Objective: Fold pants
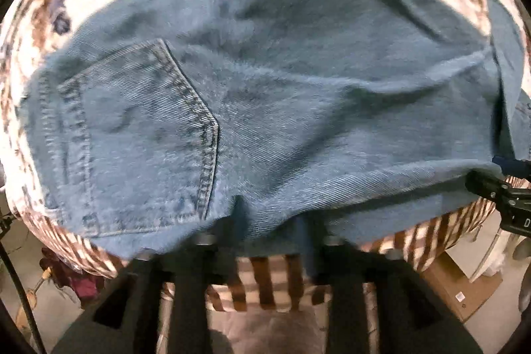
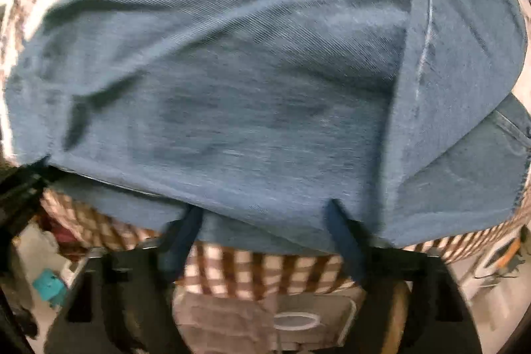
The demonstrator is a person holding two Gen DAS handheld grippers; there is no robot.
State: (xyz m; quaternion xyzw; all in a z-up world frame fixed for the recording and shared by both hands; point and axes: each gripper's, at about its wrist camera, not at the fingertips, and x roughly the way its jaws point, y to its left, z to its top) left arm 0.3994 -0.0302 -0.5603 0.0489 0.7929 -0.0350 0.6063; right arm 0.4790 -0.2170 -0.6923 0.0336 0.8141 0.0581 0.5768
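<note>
Both hand-held grippers meet the near edge of the jeans (image 1: 282, 95), which lie across a checked, floral-covered desk (image 1: 272, 281), back pocket (image 1: 132, 141) toward the left. The left hand-held gripper (image 1: 265, 221) and right hand-held gripper (image 2: 265, 214) each have spread fingers straddling the hem; whether they pinch is unclear. Long axis runs side to side, so the fold likely goes away from them.
</note>
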